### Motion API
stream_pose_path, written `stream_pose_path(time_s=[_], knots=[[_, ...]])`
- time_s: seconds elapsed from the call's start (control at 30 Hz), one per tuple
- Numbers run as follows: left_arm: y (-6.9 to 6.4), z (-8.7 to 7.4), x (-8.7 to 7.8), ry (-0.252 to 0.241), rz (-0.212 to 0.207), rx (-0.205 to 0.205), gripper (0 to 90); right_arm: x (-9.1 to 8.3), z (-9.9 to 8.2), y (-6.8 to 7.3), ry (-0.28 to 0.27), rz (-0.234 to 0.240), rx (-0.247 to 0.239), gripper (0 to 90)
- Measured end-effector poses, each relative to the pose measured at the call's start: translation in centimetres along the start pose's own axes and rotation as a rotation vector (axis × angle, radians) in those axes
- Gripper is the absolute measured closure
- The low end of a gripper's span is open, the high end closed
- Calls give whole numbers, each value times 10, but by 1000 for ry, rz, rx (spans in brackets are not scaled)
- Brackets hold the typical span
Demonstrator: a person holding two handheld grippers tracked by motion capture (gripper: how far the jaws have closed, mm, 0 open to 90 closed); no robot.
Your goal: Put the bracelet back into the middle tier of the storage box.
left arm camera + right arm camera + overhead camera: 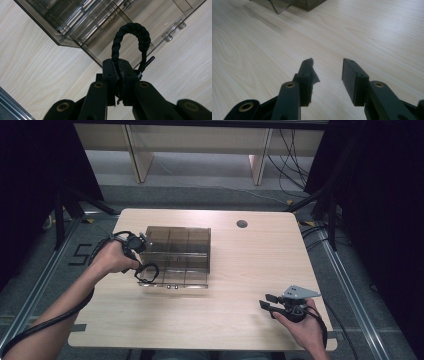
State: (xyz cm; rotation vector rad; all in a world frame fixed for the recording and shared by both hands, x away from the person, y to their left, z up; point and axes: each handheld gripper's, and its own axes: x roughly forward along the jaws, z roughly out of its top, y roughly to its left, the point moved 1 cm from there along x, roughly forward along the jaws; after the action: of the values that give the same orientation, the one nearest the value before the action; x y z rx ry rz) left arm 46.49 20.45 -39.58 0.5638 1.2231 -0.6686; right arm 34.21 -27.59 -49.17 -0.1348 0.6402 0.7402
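A black braided cord loop [131, 40] sticks up from between the jaws of my left gripper [119, 65], which is shut on it. From above, that left gripper [141, 270] holds the cord loop [146, 273] at the front left corner of a smoky clear plastic organizer box [177, 255] with several compartments. A small dark pin [148, 62] juts from the cord beside the jaws. My right gripper [265, 300] rests low near the table's front right, open, with bare wood between its fingertips [305, 68].
The light wooden table [240, 265] has a round cable hole [242, 224] at the back. The box's clear hinge clips [175, 30] sit along its front edge. Dark floor and metal rails flank the table; wooden legs stand behind it.
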Motion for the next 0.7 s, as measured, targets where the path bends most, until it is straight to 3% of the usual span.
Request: stream_pose_path(time_s=[0.1, 0.17, 0.2, 0.3, 0.37, 0.47, 0.5, 0.7], knots=[[1, 2, 0, 9, 3, 4, 846, 0, 0, 0, -3, 2, 3, 618], [1, 3, 0, -4, 6, -2, 846, 0, 0, 2, 5, 10, 31, 618], [2, 4, 0, -2, 9, 0, 845, 0, 0, 0, -2, 0, -1, 618], [3, 6, 1, -11, 11, -4, 846, 0, 0, 0, -1, 0, 0, 618], [3, 7, 1, -10, 13, 3, 846, 0, 0, 3, 9, 8, 40, 618], [5, 8, 2, -16, 15, -7, 846, 0, 0, 3, 10, 9, 41, 618], [5, 8, 2, -16, 18, -10, 846, 0, 0, 0, -1, 0, 1, 618], [8, 9, 2, -18, 29, -14, 845, 0, 0, 0, -1, 11, 10, 618]])
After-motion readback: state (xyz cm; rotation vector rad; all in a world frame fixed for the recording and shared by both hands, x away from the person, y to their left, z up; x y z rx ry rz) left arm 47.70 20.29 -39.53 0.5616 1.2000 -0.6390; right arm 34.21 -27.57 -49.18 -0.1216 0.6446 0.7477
